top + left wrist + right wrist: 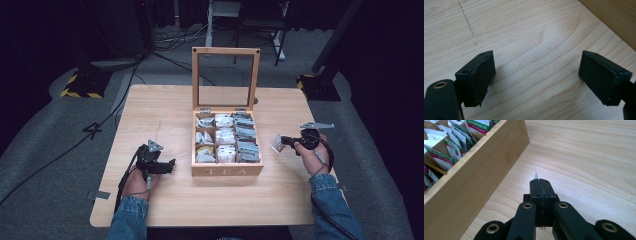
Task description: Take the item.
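Dark room, grey carpeted floor point(50, 150); pale wood surface point(165, 107) on which an open tea box point(227, 170) is set. Left tongs point(171, 165) spread wide, empty; right tongs point(282, 142) clamped on a tea sachet point(276, 144) beside the box.

Bare table point(165, 110) left and front of open tea box point(227, 170); upright lid point(225, 79) behind.

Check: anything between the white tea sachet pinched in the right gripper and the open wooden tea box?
Nothing visible. The right gripper holds the white tea sachet just off the right wall of the wooden tea box, with bare table between. The glass-paned lid stands upright; the compartments lie open.
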`<action>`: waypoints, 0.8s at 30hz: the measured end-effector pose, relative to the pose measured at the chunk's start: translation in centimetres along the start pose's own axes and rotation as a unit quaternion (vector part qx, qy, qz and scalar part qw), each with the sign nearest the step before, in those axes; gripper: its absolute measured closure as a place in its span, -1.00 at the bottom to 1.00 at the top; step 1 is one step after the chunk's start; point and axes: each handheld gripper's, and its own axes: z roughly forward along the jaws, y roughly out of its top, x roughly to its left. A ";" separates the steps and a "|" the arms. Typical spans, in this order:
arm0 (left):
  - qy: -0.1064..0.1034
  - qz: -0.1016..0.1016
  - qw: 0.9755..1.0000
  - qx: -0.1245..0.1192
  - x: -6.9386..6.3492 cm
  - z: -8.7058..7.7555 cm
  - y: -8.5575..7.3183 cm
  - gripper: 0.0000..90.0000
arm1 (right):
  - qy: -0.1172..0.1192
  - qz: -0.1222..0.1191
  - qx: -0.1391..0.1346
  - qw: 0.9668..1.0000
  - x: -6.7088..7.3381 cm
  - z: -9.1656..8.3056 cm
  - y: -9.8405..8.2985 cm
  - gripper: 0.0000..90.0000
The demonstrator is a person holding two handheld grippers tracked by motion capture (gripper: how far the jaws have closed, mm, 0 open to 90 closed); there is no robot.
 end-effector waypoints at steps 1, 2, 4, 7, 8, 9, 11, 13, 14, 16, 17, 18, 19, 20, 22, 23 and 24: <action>0.000 0.000 1.000 0.000 0.0 0.0 0.0 -0.68 | -0.001 0.001 -0.001 1.000 -0.1 0.0 0.0 0.98; 0.000 0.000 1.000 0.000 0.0 0.0 0.0 -0.68 | -0.001 0.001 -0.001 1.000 -0.1 0.0 0.0 0.98; 0.000 0.000 1.000 0.000 0.0 0.0 0.0 -0.68 | -0.001 0.005 0.004 1.000 -0.2 0.2 -0.1 0.83; 0.000 0.000 1.000 0.000 0.0 0.0 0.0 -0.68 | -0.013 0.005 -0.005 1.000 -0.7 0.5 -0.3 0.43; 0.000 0.000 1.000 0.000 0.0 0.0 0.0 -0.68 | -0.021 0.002 -0.010 1.000 -0.9 0.6 -0.4 0.34; 0.000 0.000 1.000 0.000 0.0 0.0 0.0 -0.68 | -0.029 0.000 -0.013 1.000 -1.1 0.7 -0.5 0.24; 0.000 0.000 1.000 0.000 0.0 0.0 0.0 -0.68 | -0.054 -0.006 -0.015 0.998 -1.6 0.9 -0.7 0.10; 0.000 0.000 1.000 0.000 0.0 0.0 0.0 -0.68 | -0.065 -0.010 -0.017 0.998 -2.1 0.9 -0.9 0.04; 0.000 0.000 1.000 0.000 0.0 0.0 0.0 -0.68 | -0.065 -0.010 -0.017 0.998 -2.1 0.9 -0.9 0.04; 0.000 0.000 1.000 0.000 0.0 0.0 0.0 -0.68 | -0.068 -0.005 -0.022 0.997 -2.5 0.9 -1.1 0.00; 0.000 0.000 1.000 0.000 0.0 0.0 0.0 -0.68 | -0.064 0.001 -0.026 0.998 -2.5 0.8 -1.1 -0.01; 0.000 0.000 1.000 0.000 0.0 0.0 0.0 -0.68 | -0.060 0.002 -0.030 0.998 -2.6 0.8 -1.1 -0.02; 0.000 0.000 1.000 0.000 0.0 0.0 0.0 -0.68 | -0.058 0.006 -0.033 0.998 -2.6 0.7 -1.1 -0.03; 0.000 0.000 1.000 0.000 0.0 0.0 0.0 -0.68 | -0.057 0.006 -0.034 0.998 -2.6 0.6 -1.1 -0.03; 0.000 0.000 1.000 0.000 0.0 0.0 0.0 -0.68 | -0.053 0.005 -0.039 0.998 -2.4 0.4 -1.0 -0.05; -0.002 0.000 1.000 0.000 0.0 0.0 0.0 -0.68 | -0.047 0.007 -0.042 0.998 -2.3 0.2 -0.9 -0.06; -0.002 -0.001 1.000 0.000 0.0 0.0 0.0 -0.68 | -0.044 0.006 -0.045 0.998 -2.2 0.1 -0.9 -0.07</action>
